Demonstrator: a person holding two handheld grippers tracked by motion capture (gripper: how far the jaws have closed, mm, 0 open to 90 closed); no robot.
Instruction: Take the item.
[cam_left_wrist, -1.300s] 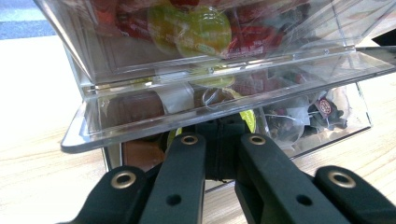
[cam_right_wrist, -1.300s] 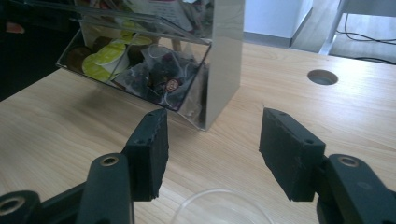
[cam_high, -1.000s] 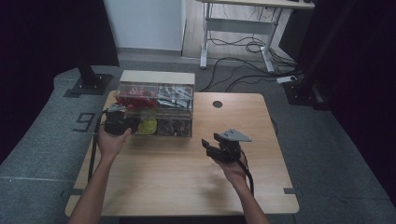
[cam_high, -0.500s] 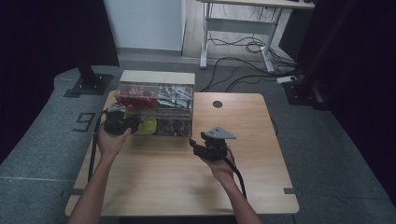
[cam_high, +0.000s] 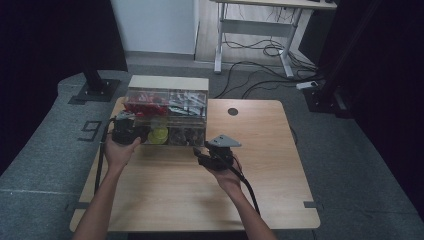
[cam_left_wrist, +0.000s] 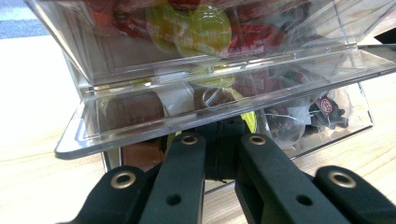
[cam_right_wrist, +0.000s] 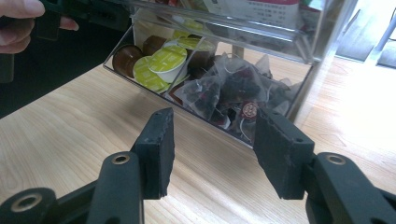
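Clear organizer box (cam_high: 167, 116) sits at table's (cam_high: 260, 200) far-left edge, lower flap (cam_left_wrist: 140, 119) tilted open. Left gripper (cam_high: 125, 134) clenched on the flap. Right gripper (cam_right_wrist: 212, 154) w/ fingers (cam_right_wrist: 156, 149) released, just been narrowing, nothing between, facing tea bags (cam_right_wrist: 229, 93) & pods (cam_right_wrist: 163, 63).

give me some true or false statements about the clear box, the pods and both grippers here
1. The clear plastic organiser box stands at the far left part of the light wooden table. True.
2. The right gripper has its jaws clamped on a tea bag. False: the jaws stand apart with nothing between them, short of the pyramid tea bags.
3. The green-lidded coffee pods lie in the lower compartment, beside the tea bags. True.
4. The left gripper lies loose in the middle of the table. False: a hand holds it at the box's left front.
5. The left gripper's jaws are shut. True.
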